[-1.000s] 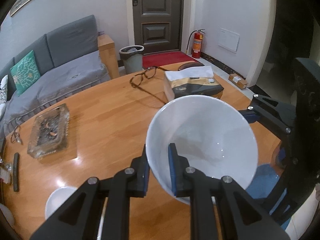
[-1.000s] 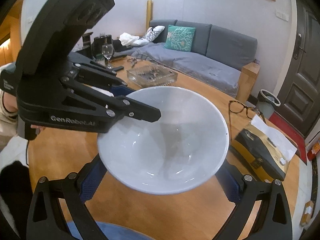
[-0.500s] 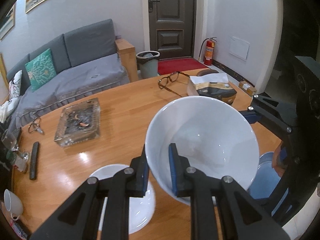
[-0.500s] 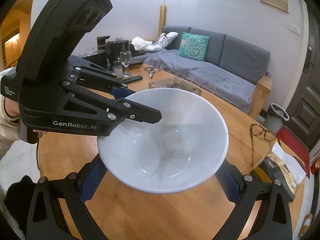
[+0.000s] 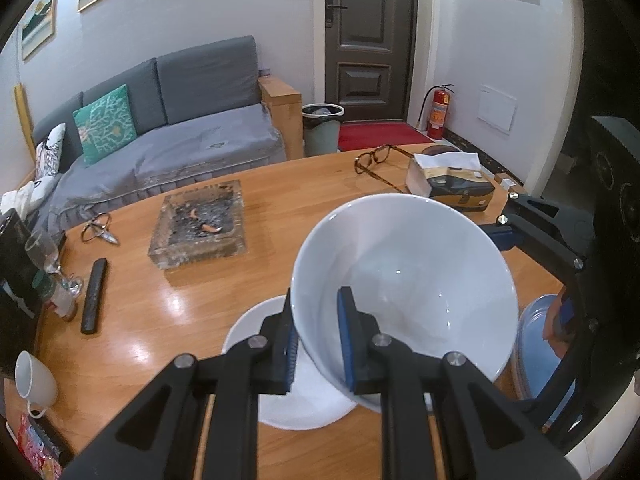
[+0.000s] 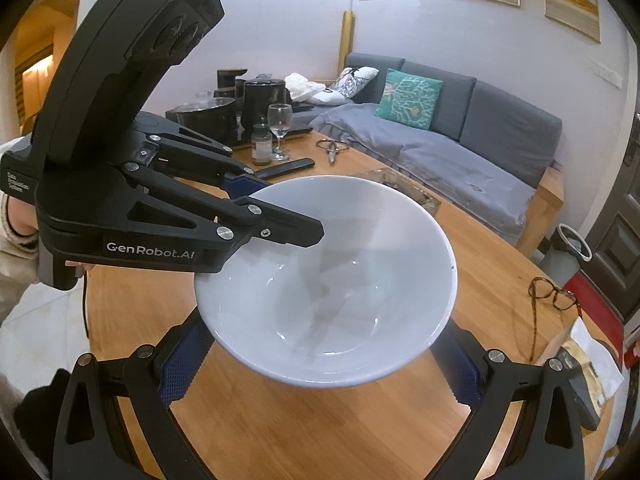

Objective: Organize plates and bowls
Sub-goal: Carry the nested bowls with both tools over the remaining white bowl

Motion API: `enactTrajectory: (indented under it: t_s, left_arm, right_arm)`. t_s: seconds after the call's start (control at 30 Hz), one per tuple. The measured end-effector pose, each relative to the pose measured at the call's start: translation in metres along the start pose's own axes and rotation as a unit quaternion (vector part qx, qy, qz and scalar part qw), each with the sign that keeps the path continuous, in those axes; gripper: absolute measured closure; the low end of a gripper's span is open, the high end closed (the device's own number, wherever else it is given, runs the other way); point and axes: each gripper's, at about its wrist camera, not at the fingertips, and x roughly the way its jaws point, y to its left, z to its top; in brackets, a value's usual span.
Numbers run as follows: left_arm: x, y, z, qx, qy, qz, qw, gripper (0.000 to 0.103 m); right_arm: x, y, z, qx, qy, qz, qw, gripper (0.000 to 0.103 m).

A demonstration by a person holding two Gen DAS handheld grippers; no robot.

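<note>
My left gripper [image 5: 316,340] is shut on the rim of a large white bowl [image 5: 404,276] and holds it above the wooden table [image 5: 160,320]. A white plate [image 5: 256,332] lies on the table below it, and a blue plate [image 5: 536,344] at the right. In the right wrist view the same bowl [image 6: 332,288] sits between my open right gripper's fingers [image 6: 320,364], which are spread under and beside it. Whether they touch it I cannot tell. The left gripper [image 6: 276,220] clamps the bowl's rim there.
A glass ashtray [image 5: 200,224], a remote [image 5: 94,296], a white mug [image 5: 34,380], a wine glass [image 5: 44,248], eyeglasses [image 5: 376,160] and a tissue box [image 5: 448,184] are on the table. A grey sofa [image 5: 180,128] stands behind.
Both grippers and the bowl have risen and tilted up, so more of the table shows. The white plate now lies under the bowl. The grip on the bowl is unchanged.
</note>
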Motion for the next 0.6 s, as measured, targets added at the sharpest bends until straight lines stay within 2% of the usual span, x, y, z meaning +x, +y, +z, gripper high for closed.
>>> enactTrajectory:
  t_s: [0.37,0.6]
  left_arm:
    - [-0.006,0.033,-0.014,-0.017,0.006,0.025,0.9995,0.088]
    - [0.001,0.051,-0.027,-0.039,0.012,0.024,0.9989,0.088]
  right_arm:
    - [0.029,0.015,0.014,-0.001,0.000,0.022,1.000,0.005]
    - [0.053,0.026,0.020,-0.006,0.016,0.030,0.999,0.005]
